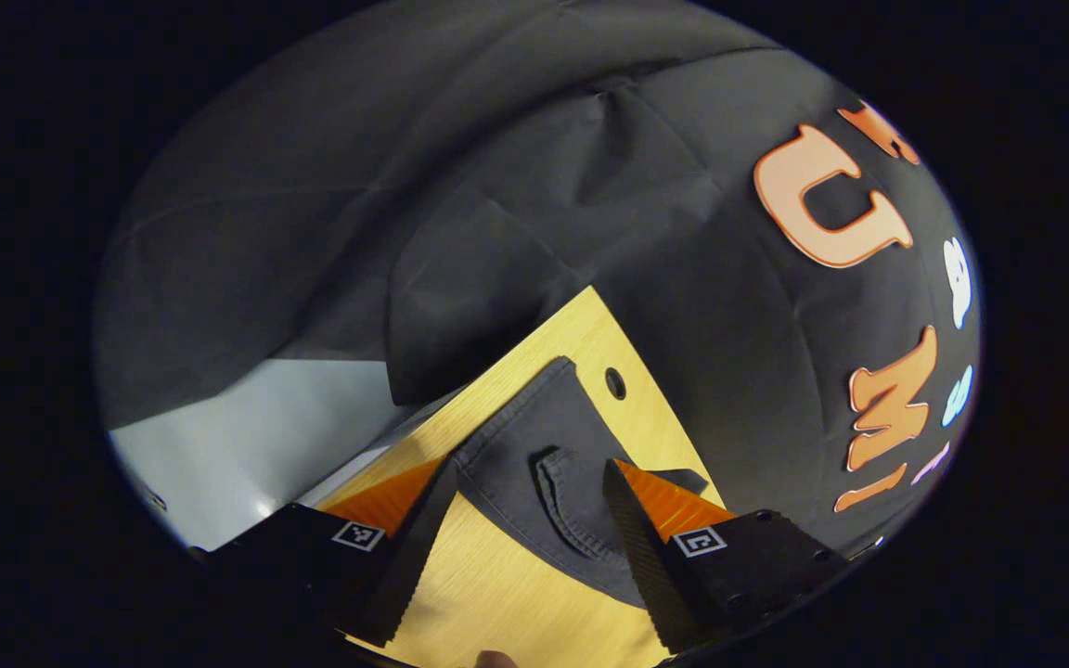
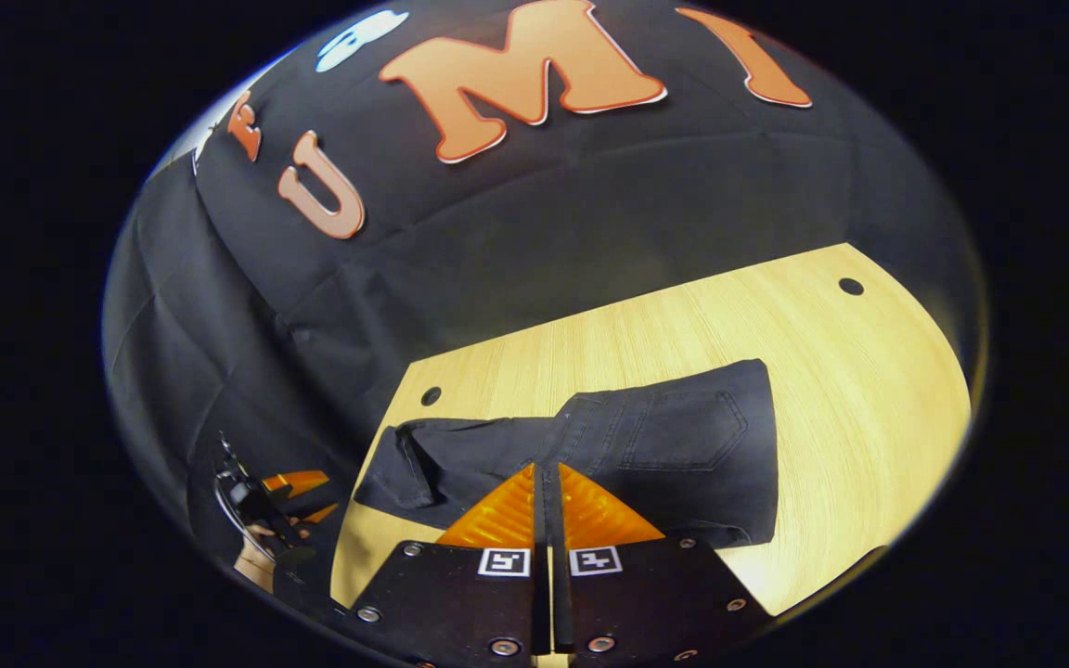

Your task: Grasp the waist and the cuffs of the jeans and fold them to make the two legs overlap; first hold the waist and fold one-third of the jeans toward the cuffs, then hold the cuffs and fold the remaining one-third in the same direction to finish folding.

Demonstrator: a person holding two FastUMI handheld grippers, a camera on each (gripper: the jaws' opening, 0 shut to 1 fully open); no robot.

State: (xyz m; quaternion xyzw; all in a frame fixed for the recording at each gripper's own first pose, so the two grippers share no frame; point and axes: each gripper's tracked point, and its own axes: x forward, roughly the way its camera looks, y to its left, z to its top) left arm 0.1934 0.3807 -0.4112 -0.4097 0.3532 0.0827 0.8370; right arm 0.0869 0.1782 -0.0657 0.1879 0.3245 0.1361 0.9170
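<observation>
The left gripper (image 1: pixel 525 547) stands open, its fingers either side of one end of the jeans (image 2: pixel 590 450). The right gripper (image 2: pixel 546 506) is closed, pinching nothing, the jeans just beyond it on the worktop (image 2: pixel 869 390), bundled compactly; folding looks largely finished.

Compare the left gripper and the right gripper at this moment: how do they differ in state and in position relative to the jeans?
The left gripper has its fingers spread wide apart; the right gripper has its fingers closed together. The left gripper reaches toward one end of the jeans, with denim between its fingers but not pinched; the right gripper sits at their near edge, around the middle. Both hover low over the wooden table.
</observation>
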